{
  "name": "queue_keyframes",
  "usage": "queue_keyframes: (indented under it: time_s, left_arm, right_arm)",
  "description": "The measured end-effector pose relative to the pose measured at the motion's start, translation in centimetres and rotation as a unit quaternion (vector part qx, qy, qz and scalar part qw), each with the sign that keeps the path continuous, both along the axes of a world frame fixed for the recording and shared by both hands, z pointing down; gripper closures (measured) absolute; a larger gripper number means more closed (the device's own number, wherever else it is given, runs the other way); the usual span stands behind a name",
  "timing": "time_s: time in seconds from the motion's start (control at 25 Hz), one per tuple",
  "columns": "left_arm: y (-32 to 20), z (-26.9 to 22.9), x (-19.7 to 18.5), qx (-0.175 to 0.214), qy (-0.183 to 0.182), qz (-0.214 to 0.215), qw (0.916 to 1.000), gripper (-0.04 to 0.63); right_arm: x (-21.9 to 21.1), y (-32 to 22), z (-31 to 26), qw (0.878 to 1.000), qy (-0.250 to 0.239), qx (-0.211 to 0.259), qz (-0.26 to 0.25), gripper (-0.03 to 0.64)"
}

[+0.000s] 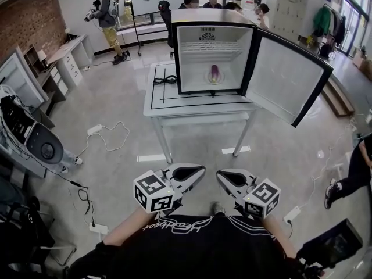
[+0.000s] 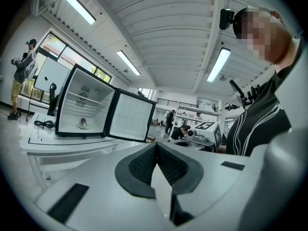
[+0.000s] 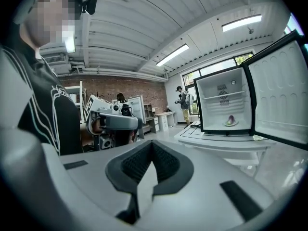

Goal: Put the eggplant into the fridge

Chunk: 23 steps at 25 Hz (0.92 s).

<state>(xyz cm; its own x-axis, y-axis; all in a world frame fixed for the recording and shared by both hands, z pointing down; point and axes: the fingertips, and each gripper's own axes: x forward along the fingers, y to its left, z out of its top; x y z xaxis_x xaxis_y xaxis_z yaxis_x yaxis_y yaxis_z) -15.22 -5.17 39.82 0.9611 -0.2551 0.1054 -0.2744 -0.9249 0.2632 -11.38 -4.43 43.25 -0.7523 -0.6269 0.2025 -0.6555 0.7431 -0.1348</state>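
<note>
The open fridge (image 1: 192,34) holds the eggplant (image 1: 214,73) on a plate (image 1: 209,81); left hand-held gripper (image 1: 200,169) and right hand-held gripper (image 1: 221,176) closed, empty.

No legible text or signs.

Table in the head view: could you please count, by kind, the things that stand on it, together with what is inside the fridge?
fridge: 1
eggplant: 1
plate: 1
black cable: 1
Total: 4
</note>
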Motion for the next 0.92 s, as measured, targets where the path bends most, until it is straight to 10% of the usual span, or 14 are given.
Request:
queue_keyframes:
  time_s: [0.92]
  left_arm:
    - [1.8, 1.4, -1.6, -0.001, 0.009, 0.026, 0.9996, 0.588]
  right_arm:
    - [-0.8, 1.9, 1.1, 0.999, 0.007, 0.000, 0.039, 0.609]
